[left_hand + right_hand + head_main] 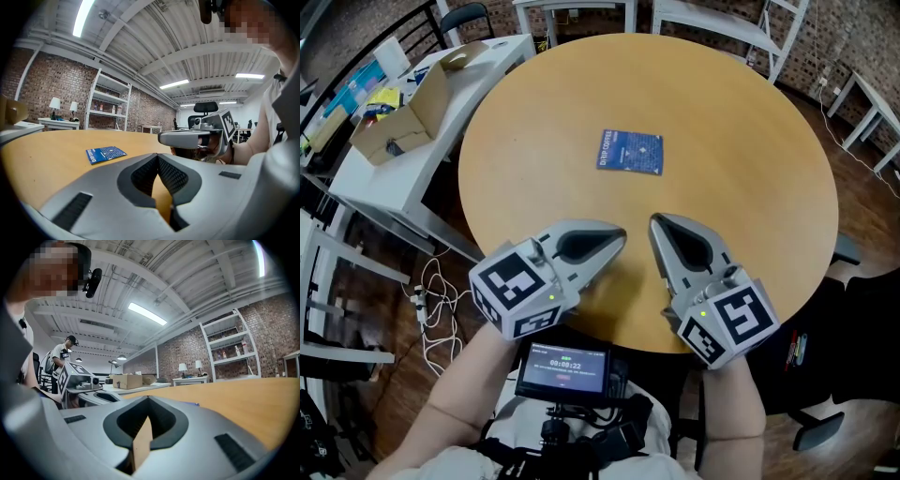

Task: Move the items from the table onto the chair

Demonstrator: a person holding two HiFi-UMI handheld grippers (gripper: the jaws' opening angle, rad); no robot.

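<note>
A blue drip-coffee packet [630, 152] is seen lying flat near the middle of the round wooden table [750, 112], well beyond both tools. The left tool [619, 239] is held over the near edge of the table with its jaws brought together and nothing clamped between them. The right tool [656, 225] is held just beside it, tips close to the left one, its jaws likewise closed and empty. A black chair [853, 347] is placed at the near right of the table. A cardboard box [408, 108] is seen on a white side table at the far left.
</note>
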